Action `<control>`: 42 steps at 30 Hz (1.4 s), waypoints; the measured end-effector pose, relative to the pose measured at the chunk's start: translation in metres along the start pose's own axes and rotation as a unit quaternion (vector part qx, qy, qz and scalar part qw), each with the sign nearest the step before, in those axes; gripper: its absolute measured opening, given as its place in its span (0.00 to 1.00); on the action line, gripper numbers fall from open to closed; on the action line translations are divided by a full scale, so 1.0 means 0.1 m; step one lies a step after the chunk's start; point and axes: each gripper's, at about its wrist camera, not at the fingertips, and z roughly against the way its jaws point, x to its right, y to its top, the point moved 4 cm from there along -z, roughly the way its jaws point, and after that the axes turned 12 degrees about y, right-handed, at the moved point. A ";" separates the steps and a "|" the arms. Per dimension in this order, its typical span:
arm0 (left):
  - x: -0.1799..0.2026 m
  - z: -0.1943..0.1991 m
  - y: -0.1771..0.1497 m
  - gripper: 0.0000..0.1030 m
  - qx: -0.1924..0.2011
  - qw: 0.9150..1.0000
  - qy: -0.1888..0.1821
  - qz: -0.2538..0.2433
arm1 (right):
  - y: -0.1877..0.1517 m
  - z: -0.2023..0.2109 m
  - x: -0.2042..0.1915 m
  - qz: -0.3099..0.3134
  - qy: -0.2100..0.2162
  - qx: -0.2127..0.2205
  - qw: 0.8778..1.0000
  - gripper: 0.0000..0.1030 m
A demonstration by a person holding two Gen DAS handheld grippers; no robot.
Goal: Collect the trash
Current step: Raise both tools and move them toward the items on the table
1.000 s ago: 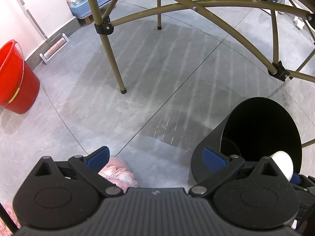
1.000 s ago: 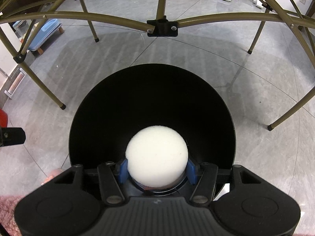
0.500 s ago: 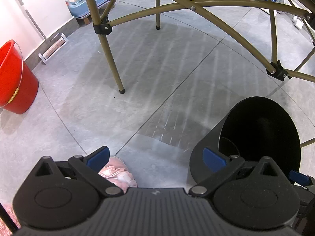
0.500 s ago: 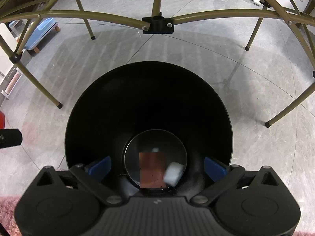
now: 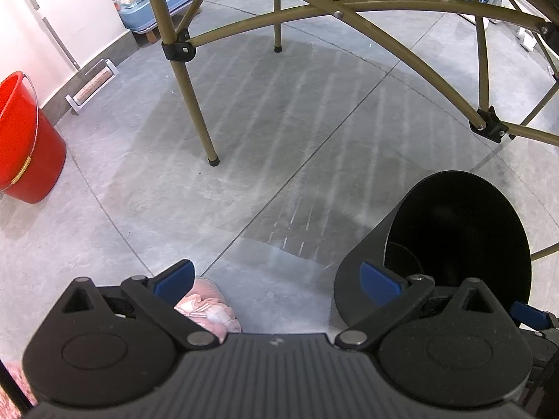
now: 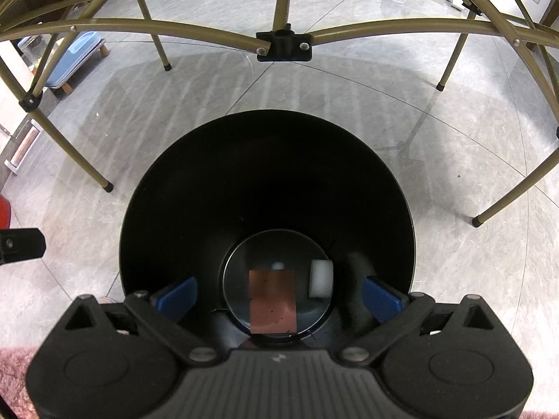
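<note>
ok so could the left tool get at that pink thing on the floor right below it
Probably yes. The left tool is open and empty, and the pink thing lies on bare floor just inside its left finger. The black bin stands off to the right, so nothing blocks a short drop.

White foam piece [image 6: 320, 278] beside brown card [image 6: 272, 301] at bottom of upright black bin [image 6: 265, 160]

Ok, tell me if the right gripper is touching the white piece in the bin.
Apart. The right wrist view shows the right gripper open above the black bin, with the white piece lying on its bottom.
</note>
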 end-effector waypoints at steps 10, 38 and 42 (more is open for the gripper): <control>0.00 0.17 0.05 1.00 0.030 0.999 -0.023 0.005 | 0.07 0.13 0.00 0.008 -0.005 0.023 1.000 0.98; 0.30 1.50 0.64 1.00 0.286 0.954 -0.087 0.037 | 0.61 1.88 0.36 0.067 -0.031 0.336 0.939 0.99; 0.41 1.64 0.76 1.00 0.310 0.945 -0.098 0.036 | 0.80 2.04 0.41 0.070 -0.027 0.367 0.927 0.99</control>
